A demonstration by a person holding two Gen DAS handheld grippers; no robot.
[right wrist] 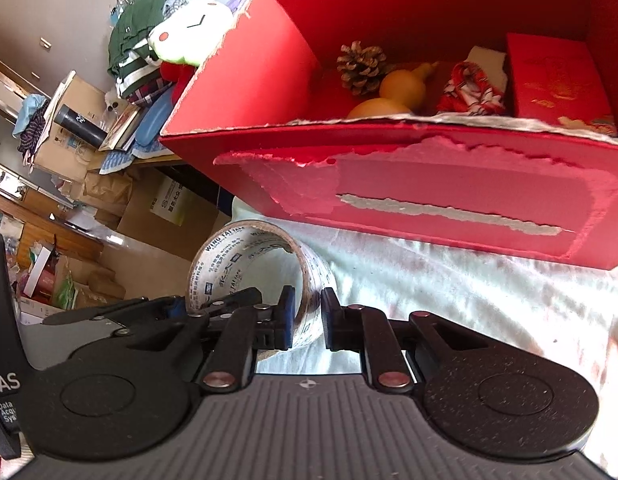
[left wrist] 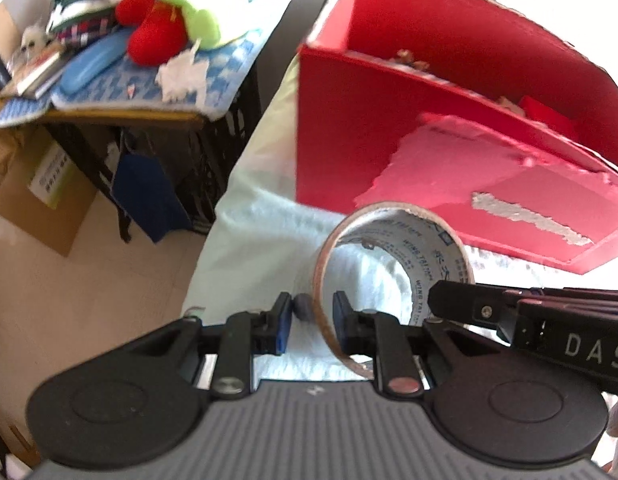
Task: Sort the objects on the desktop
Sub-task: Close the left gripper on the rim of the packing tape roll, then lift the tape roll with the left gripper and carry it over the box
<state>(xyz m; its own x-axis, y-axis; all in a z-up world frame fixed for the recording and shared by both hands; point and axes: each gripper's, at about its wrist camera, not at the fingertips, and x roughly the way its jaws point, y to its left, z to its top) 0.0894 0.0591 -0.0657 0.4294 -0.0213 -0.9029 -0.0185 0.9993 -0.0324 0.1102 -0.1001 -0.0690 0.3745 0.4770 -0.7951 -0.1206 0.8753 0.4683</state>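
Note:
A roll of clear packing tape (left wrist: 409, 248) with printed lettering inside its core stands on edge on the white cloth (left wrist: 269, 232), just in front of the torn red cardboard box (left wrist: 389, 120). My left gripper (left wrist: 312, 318) is shut on the roll's near wall. My right gripper (right wrist: 307, 314) is shut on the opposite wall of the tape roll (right wrist: 229, 264). Each gripper shows in the other's view, the right gripper (left wrist: 449, 292) at the roll's far side and the left gripper (right wrist: 181, 308) low on the left. The red box (right wrist: 429, 160) holds a pine cone (right wrist: 361, 66), a gourd (right wrist: 401, 88) and a red packet (right wrist: 557, 76).
A small grey lump (left wrist: 303, 308) lies on the cloth by the left pad. Left of the bed-like surface stands a cluttered side table (left wrist: 121, 114) with a green and red plush toy (left wrist: 169, 12) and clothes. Cardboard cartons (left wrist: 41, 204) sit on the floor below.

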